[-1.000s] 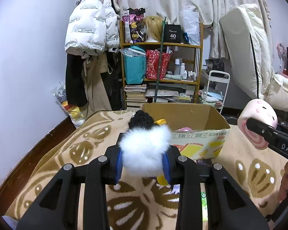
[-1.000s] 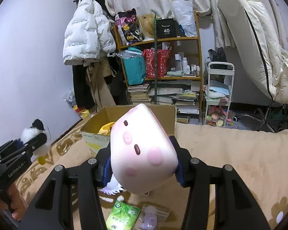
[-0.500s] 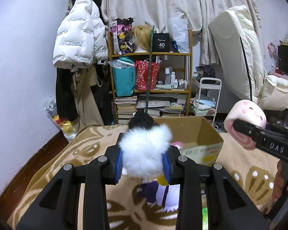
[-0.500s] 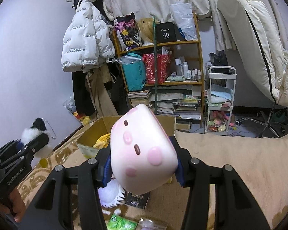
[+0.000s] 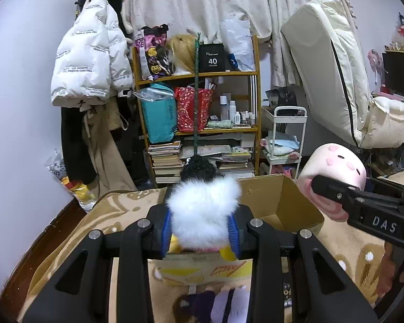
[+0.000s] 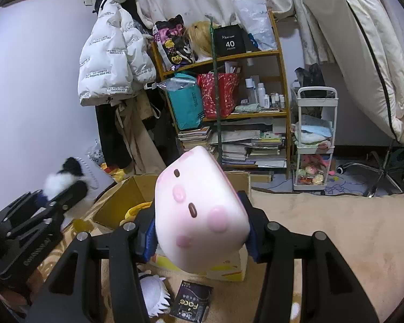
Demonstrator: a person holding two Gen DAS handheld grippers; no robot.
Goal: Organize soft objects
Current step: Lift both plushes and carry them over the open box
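Observation:
My left gripper (image 5: 200, 231) is shut on a fluffy white plush with a black knitted top (image 5: 203, 210), held just over the near edge of an open cardboard box (image 5: 285, 202). From the right wrist view the same left gripper (image 6: 64, 188) shows at the left with the white-and-black plush (image 6: 58, 180). My right gripper (image 6: 202, 231) is shut on a pink squishy pig-face toy (image 6: 199, 215), above the box (image 6: 121, 202). That pink toy (image 5: 334, 169) and right gripper (image 5: 320, 185) sit to the right of the box in the left wrist view. Something yellow (image 6: 136, 210) lies inside the box.
A patterned brown blanket (image 5: 99, 215) covers the surface under the box. On it lie a purple-and-white plush (image 5: 215, 304), a white spiky plush (image 6: 155, 293) and a black packet (image 6: 191, 301). Behind stand a wooden shelf (image 5: 199, 102), a white trolley (image 6: 313, 140) and hanging coats (image 5: 89, 62).
Both grippers have advanced toward the cardboard box with their toys still gripped. The box now sits right under the left gripper and close below the right one.

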